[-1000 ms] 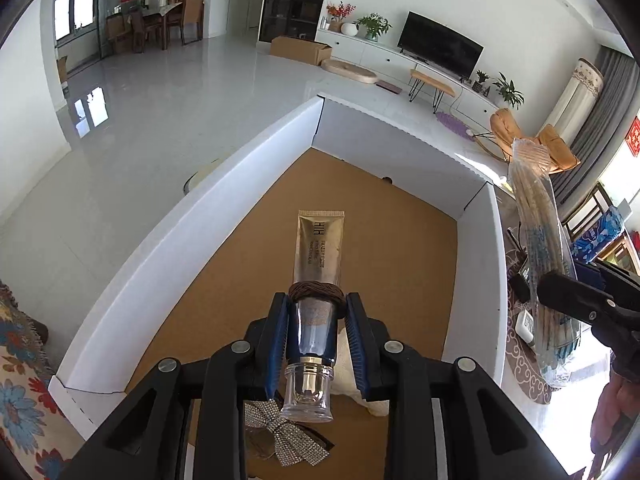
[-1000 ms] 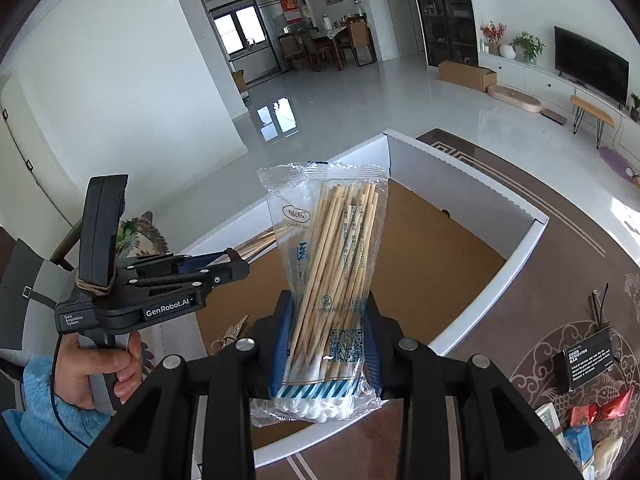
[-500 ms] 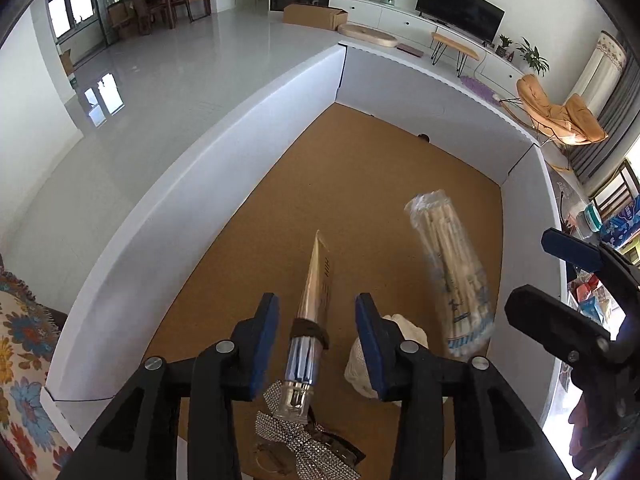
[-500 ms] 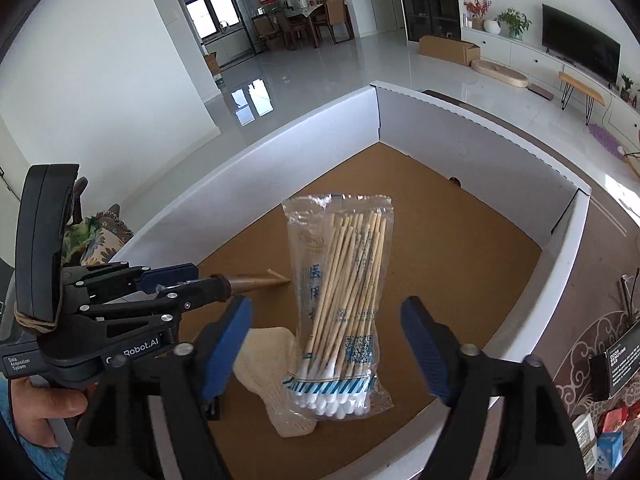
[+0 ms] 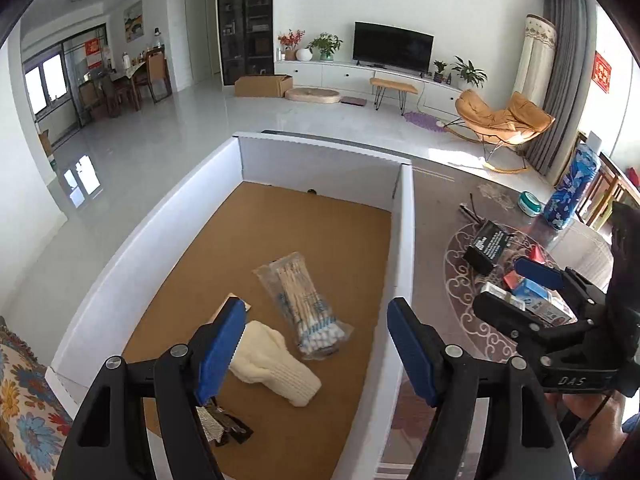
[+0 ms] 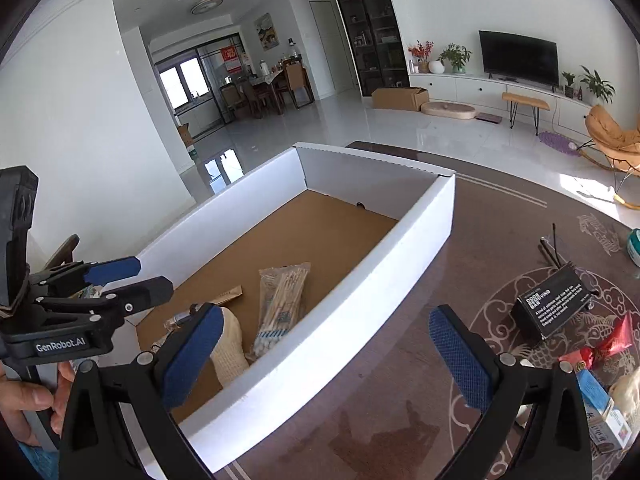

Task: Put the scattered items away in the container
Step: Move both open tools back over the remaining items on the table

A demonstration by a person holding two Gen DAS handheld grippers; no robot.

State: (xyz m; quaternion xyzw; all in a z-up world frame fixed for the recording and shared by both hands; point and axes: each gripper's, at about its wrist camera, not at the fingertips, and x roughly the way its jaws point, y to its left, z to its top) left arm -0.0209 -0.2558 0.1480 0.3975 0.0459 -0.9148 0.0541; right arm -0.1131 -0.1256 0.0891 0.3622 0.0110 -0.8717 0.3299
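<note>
A white cardboard box (image 5: 404, 240) with a brown floor holds a clear bag of cotton swabs (image 5: 304, 304), a cream knitted item (image 5: 276, 364), a sparkly bow (image 5: 218, 420) and a gold tube (image 6: 228, 294) half hidden by my left finger. My left gripper (image 5: 316, 344) is open and empty above the box's near end. My right gripper (image 6: 328, 360) is open and empty over the box's right wall (image 6: 360, 296). The bag (image 6: 282, 304) and knitted item (image 6: 232, 344) also show in the right wrist view.
On the patterned table to the right of the box lie a black box (image 6: 554, 304), small cartons (image 5: 536, 300), a red packet (image 6: 616, 340), a blue canister (image 5: 572, 188) and a teal tin (image 5: 530, 202). A floral cloth (image 5: 20, 396) lies at the left.
Both grippers have opened fully and pulled back and up. The tube and the swab bag, released half a second ago, now lie on the box floor.
</note>
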